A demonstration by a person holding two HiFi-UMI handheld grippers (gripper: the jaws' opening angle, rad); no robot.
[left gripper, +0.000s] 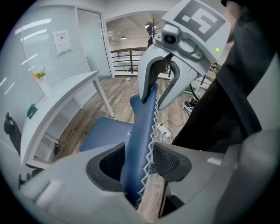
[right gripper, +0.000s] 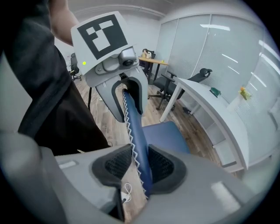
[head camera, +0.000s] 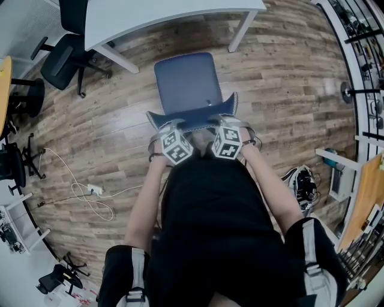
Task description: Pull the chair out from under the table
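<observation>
A blue chair stands on the wood floor just in front of the white table, its seat out from under the tabletop. Both grippers straddle the top edge of its backrest, side by side. The left gripper has the zigzag-stitched backrest between its pads, which stand just off it. On the right gripper the pads rest against the backrest. Each gripper view shows the other gripper straddling the same edge further along.
Black office chairs stand at the table's left end. A white cable and power strip lie on the floor at left. Shoes and shelving sit at right. The person's legs are directly behind the chair.
</observation>
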